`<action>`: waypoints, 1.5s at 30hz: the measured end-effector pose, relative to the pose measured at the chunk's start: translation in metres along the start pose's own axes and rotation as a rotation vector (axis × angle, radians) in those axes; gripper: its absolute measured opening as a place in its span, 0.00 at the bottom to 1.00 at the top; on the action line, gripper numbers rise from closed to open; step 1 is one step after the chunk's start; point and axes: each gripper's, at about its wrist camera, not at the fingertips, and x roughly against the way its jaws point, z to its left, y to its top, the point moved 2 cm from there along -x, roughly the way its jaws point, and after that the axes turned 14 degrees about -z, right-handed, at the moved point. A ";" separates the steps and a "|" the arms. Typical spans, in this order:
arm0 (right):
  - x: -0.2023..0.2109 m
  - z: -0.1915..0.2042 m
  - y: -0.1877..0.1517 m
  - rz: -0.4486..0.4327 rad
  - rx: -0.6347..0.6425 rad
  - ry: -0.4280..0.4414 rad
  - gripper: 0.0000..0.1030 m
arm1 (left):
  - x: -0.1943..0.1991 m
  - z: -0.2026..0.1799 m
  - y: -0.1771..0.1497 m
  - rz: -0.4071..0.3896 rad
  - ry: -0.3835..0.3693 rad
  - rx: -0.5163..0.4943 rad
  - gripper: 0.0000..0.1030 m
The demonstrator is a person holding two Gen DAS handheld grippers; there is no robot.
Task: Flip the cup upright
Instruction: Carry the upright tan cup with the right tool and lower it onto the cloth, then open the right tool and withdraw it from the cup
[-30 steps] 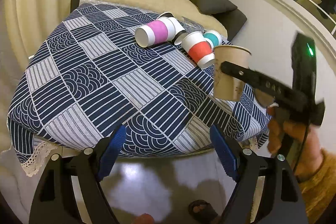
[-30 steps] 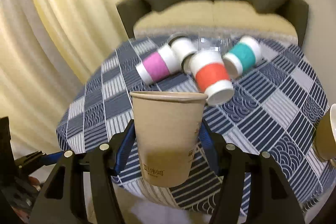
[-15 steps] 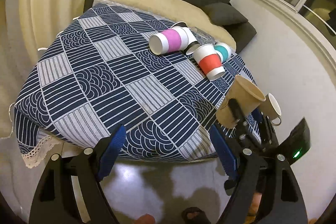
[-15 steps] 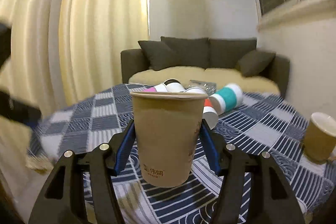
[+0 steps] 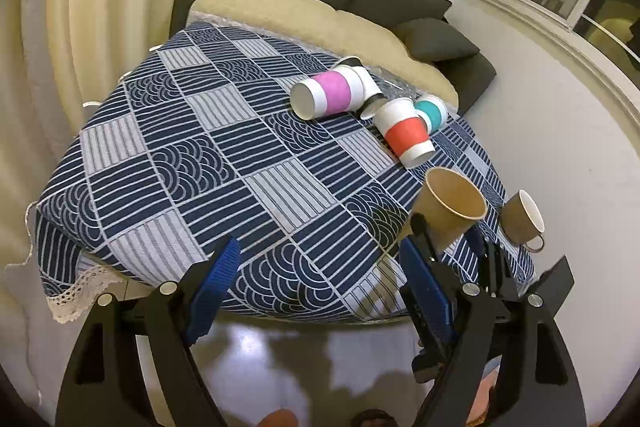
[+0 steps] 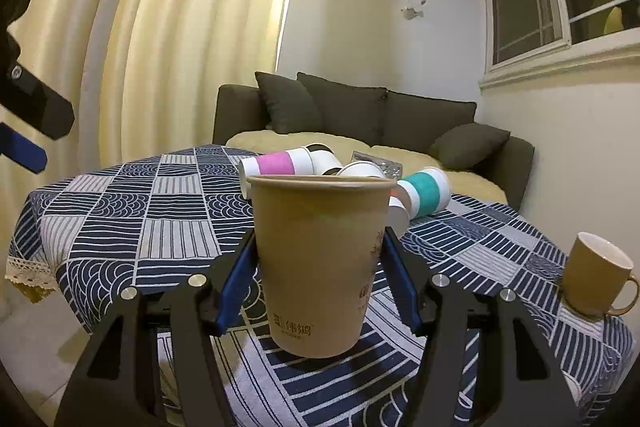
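My right gripper [image 6: 318, 279] is shut on a brown paper cup [image 6: 320, 259], held upright with its mouth up, low over the near edge of the table. The same cup [image 5: 450, 207] shows in the left wrist view at the table's right front, with the right gripper [image 5: 448, 239] around it. My left gripper [image 5: 320, 279] is open and empty, in front of the table's near edge. Several sleeved paper cups lie on their sides at the far part of the table: pink [image 5: 324, 97], red [image 5: 406, 135], teal [image 5: 432, 109].
The table wears a blue and white patterned cloth [image 5: 200, 163]. A brown mug [image 6: 596, 273] stands upright at the right edge, also in the left wrist view [image 5: 522, 219]. A dark sofa [image 6: 380, 119] stands behind the table, curtains [image 6: 160, 39] at left.
The right gripper has brought the brown cup down from mid-air to just over the table's near right part, levelling out. The left gripper has pulled back slightly.
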 end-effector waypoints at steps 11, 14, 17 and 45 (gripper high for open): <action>0.001 -0.003 -0.003 0.020 -0.013 0.009 0.60 | -0.008 -0.007 -0.007 0.022 0.000 -0.032 0.78; -0.001 -0.004 -0.006 0.044 -0.012 0.007 0.60 | -0.009 -0.007 -0.008 0.033 -0.002 -0.035 0.78; -0.001 -0.005 -0.009 0.065 -0.026 0.006 0.61 | -0.008 -0.009 -0.007 0.032 -0.005 -0.042 0.78; 0.118 -0.037 0.073 0.051 0.001 0.068 0.95 | 0.020 -0.038 -0.015 -0.007 -0.030 -0.175 0.78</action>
